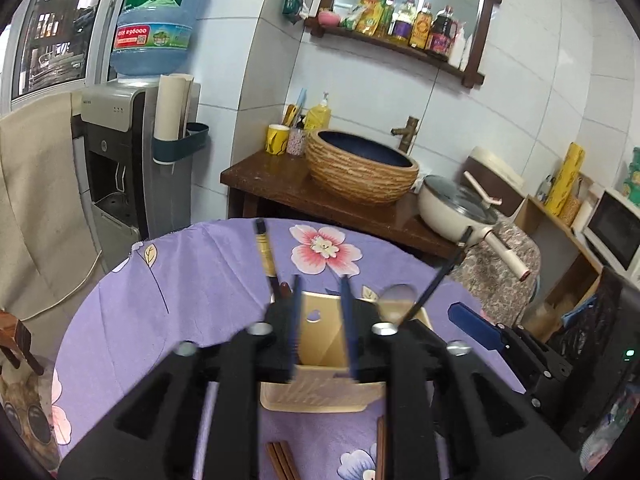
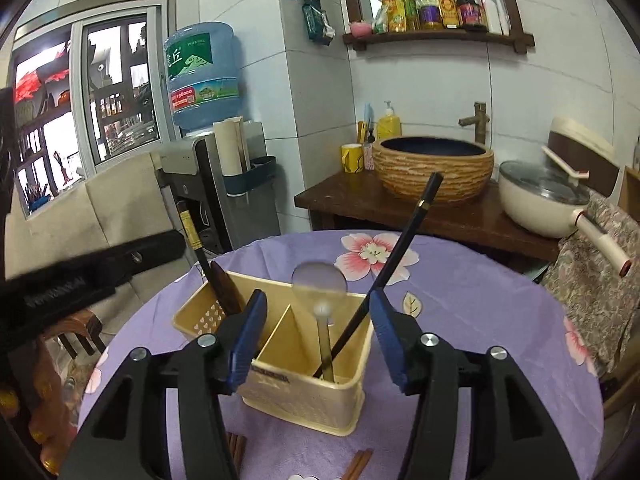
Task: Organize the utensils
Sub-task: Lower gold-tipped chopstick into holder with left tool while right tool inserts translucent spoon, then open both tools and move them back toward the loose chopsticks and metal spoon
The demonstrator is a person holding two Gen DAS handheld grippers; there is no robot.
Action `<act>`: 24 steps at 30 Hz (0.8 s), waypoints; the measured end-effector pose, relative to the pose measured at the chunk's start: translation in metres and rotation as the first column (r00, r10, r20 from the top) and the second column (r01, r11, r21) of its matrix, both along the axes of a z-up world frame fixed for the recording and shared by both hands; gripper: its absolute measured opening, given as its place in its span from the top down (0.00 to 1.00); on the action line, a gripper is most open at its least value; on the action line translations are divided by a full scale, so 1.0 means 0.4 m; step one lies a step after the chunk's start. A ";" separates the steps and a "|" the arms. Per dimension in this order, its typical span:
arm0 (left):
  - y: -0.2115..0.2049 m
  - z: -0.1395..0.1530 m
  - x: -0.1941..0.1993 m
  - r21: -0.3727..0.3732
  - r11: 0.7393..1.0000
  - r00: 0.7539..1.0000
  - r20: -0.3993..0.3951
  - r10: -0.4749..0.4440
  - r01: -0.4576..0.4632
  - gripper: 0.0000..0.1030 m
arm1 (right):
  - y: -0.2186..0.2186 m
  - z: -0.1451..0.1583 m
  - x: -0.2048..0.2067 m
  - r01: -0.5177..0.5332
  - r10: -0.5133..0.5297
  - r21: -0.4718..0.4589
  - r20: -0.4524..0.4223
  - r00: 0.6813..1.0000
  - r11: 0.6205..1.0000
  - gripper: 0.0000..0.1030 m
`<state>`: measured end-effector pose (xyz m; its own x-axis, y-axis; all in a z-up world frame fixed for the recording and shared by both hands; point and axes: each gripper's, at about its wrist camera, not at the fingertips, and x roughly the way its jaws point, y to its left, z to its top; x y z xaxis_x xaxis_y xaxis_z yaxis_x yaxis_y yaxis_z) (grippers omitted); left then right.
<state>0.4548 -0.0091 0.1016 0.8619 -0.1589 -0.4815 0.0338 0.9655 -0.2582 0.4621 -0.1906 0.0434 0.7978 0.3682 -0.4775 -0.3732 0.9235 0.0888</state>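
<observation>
A cream utensil holder (image 2: 304,392) with compartments stands on the purple floral tablecloth (image 2: 480,312). Its right compartment holds a black chopstick (image 2: 404,240) and a clear ladle (image 2: 320,280). Its left compartment holds a black chopstick (image 2: 192,240) and a dark wooden utensil (image 2: 224,284). My right gripper (image 2: 318,312) is open and empty, just above the holder. My left gripper (image 1: 320,300) is open and empty over the holder (image 1: 320,336). Brown chopsticks (image 1: 282,460) lie on the cloth near me and also show in the right wrist view (image 2: 356,464).
Behind the table are a wooden counter (image 1: 280,184) with a woven basin (image 1: 360,168), a cream pan (image 1: 456,208) and a water dispenser (image 1: 120,152). The right gripper's blue finger (image 1: 476,326) shows beside the holder. A microwave (image 1: 612,232) stands at right.
</observation>
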 end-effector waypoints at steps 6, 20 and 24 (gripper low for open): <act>0.066 -0.038 -0.149 -0.027 0.999 0.999 0.026 0.029 -0.028 0.20 | -0.017 -0.049 -0.096 -0.143 0.141 -0.011 -0.087 0.986 0.990 0.43; 0.124 -0.318 -0.305 -0.010 0.998 0.967 -0.248 0.061 -0.065 0.19 | 0.055 -0.285 -0.226 -0.382 0.296 -0.193 -0.363 0.883 0.904 0.44; 0.135 -0.342 -0.320 -0.002 0.997 0.960 -0.268 0.075 -0.078 0.19 | 0.065 -0.314 -0.226 -0.397 0.296 -0.201 -0.397 0.869 0.895 0.44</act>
